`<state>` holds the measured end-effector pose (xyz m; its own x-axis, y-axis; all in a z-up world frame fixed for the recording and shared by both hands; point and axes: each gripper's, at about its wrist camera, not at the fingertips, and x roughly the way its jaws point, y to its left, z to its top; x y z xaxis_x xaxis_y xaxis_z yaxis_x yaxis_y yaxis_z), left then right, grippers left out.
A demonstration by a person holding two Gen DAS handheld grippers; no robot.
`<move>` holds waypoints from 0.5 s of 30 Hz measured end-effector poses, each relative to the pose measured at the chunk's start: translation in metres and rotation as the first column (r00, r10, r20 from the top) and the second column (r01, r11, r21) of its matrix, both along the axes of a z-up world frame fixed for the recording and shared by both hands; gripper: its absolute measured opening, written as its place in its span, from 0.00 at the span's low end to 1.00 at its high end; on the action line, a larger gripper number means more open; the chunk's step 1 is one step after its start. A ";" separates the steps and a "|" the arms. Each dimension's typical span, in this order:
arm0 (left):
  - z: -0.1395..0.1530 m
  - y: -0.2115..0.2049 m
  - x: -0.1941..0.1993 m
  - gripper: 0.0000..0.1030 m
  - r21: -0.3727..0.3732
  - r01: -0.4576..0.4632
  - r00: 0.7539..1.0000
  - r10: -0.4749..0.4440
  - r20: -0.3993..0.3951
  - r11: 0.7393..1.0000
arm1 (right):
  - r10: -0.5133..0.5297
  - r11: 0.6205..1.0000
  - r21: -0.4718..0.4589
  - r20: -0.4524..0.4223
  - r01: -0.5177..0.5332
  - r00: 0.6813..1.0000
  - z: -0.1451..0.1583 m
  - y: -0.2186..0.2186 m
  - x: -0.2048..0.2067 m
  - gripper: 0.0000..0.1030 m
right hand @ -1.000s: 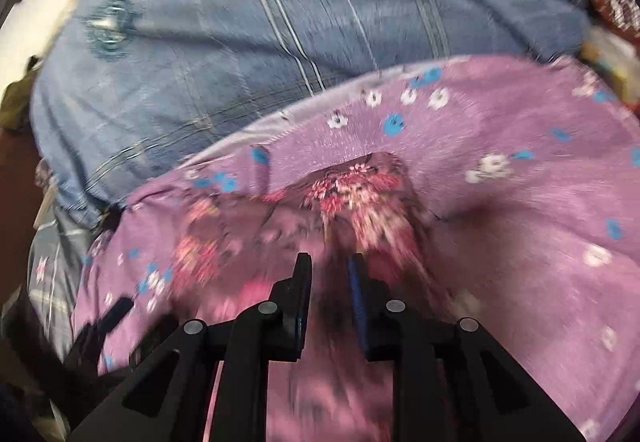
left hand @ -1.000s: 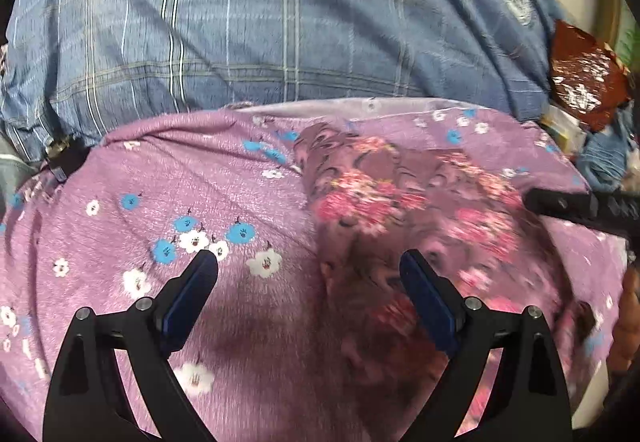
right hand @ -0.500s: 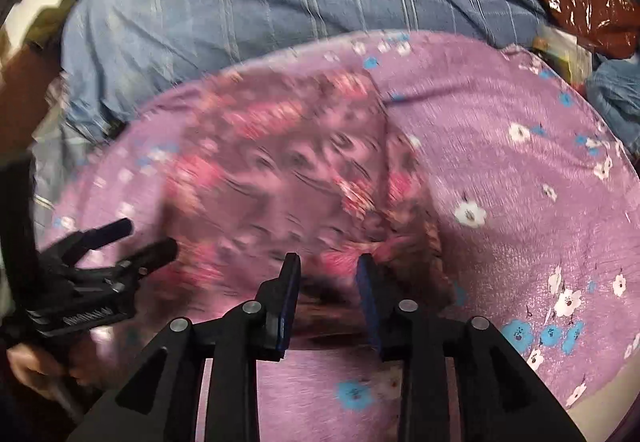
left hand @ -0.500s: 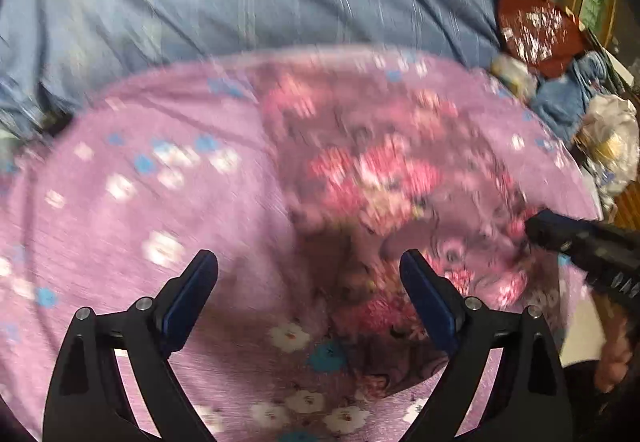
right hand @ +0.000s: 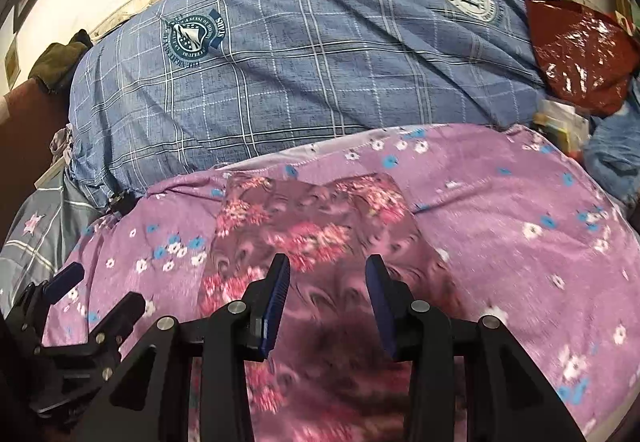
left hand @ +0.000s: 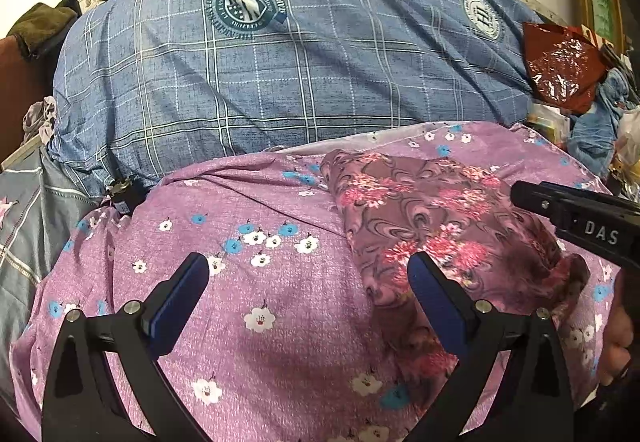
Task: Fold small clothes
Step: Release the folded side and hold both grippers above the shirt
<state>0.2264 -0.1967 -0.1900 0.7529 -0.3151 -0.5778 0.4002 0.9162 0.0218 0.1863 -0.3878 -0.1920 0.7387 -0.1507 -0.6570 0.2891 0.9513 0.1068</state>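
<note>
On the purple bedspread [left hand: 280,322], just before the blue pillow [left hand: 300,54], lies the floral garment [left hand: 440,218]. The left gripper [left hand: 308,282] gapes empty; the right gripper [right hand: 327,278] is opening above the garment, gripping nothing.

- The left gripper [left hand: 307,278] has a black frame with dark blue pads; the right gripper [right hand: 327,284] is coloured the same.
- Under both lies a purple sheet [left hand: 256,282] dotted with small white and blue flowers.
- Ahead of the right gripper's fingers lies a mauve garment [right hand: 312,226] with swirls and pink-red blossoms, somewhat blurred there.
- Beyond it, a blue quilt [left hand: 300,62] with white and dark check lines and round teal crests.
- Far right, a shiny dark red bag [left hand: 560,70], possibly plastic.
</note>
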 end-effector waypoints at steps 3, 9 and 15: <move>-0.001 -0.002 0.006 0.97 -0.004 -0.011 1.000 0.011 -0.012 1.000 | 0.018 1.000 0.000 0.000 -0.018 1.000 -0.004 0.000 0.014 0.40; -0.007 -0.013 0.016 0.97 0.007 -0.017 0.999 0.017 -0.027 1.000 | 0.049 0.999 -0.019 -0.010 -0.050 0.999 -0.014 0.001 0.027 0.40; -0.013 -0.025 0.018 0.97 0.025 -0.014 0.999 0.015 -0.034 1.000 | 0.058 0.998 0.014 -0.047 -0.057 0.997 -0.026 -0.006 0.032 0.40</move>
